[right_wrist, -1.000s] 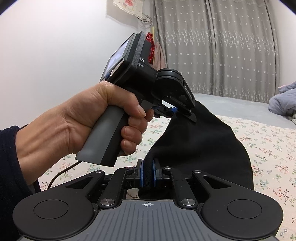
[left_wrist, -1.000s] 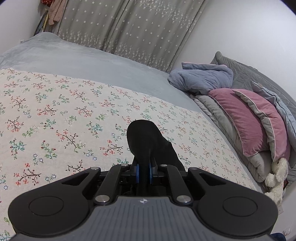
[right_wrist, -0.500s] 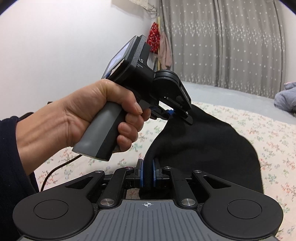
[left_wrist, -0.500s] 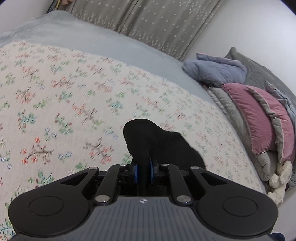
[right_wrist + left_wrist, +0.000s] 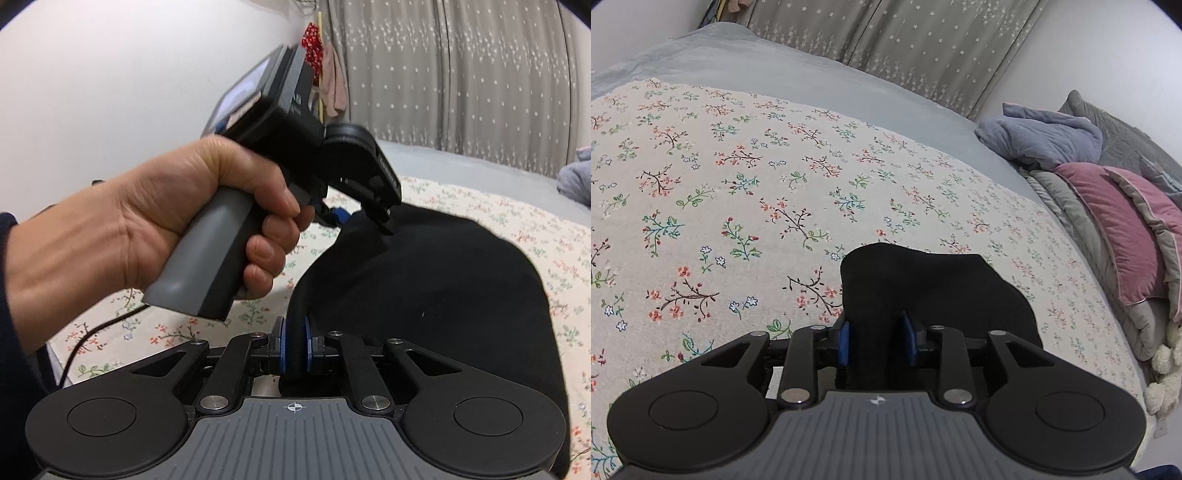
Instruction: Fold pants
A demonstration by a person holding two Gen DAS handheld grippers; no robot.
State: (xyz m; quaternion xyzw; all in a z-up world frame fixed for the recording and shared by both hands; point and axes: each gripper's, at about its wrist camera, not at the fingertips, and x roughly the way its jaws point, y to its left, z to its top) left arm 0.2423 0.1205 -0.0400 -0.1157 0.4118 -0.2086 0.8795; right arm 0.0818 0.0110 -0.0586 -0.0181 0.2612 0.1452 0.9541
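The black pants (image 5: 436,295) hang between both grippers over the floral bedspread (image 5: 738,184). In the left wrist view my left gripper (image 5: 877,341) has its blue pads parted wider than before, with a strip of the pants' (image 5: 934,284) cloth between them. In the right wrist view my right gripper (image 5: 294,347) is shut on a thick edge of the pants. The left gripper (image 5: 354,218), held in a hand, shows there at the cloth's upper corner.
A pink pillow (image 5: 1123,229), a grey quilt and a blue-grey bundle (image 5: 1041,136) lie at the bed's right end. A plush toy (image 5: 1167,369) sits by the bed edge. Grey curtains (image 5: 461,74) hang behind. A cable (image 5: 92,332) trails at the left.
My left gripper's pads have opened from tight on the cloth to a wider gap. Both grippers have moved lower toward the bed; the pants spread wider.
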